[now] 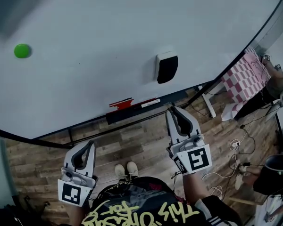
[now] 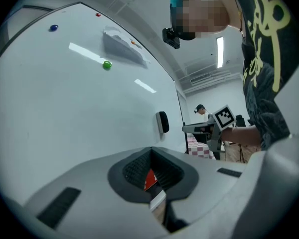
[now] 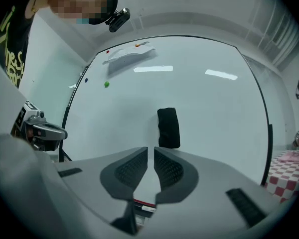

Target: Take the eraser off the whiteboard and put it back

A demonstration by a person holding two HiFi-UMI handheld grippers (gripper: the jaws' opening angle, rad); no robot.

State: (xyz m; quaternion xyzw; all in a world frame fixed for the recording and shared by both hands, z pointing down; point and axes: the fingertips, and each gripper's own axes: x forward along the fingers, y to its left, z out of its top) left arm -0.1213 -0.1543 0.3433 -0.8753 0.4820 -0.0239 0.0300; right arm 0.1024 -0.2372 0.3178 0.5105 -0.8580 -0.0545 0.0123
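The black eraser [image 1: 167, 67] sticks upright on the whiteboard [image 1: 108, 32], right of centre and a little above the marker tray [image 1: 146, 108]. My right gripper [image 1: 173, 111] is held level just below and in front of the eraser, apart from it, shut with nothing between its jaws. In the right gripper view the eraser [image 3: 168, 128] stands just above the closed tips of the right gripper [image 3: 150, 151]. My left gripper [image 1: 90, 145] hangs lower and to the left, shut and empty, away from the board. The left gripper view shows the eraser [image 2: 163, 122] far along the board.
A green magnet [image 1: 22, 51] sits on the board's left part. A red marker [image 1: 121, 102] lies on the tray. A table with a pink checked cloth [image 1: 247, 76] and a person stand at the right. Cables [image 1: 226, 159] trail over the wooden floor.
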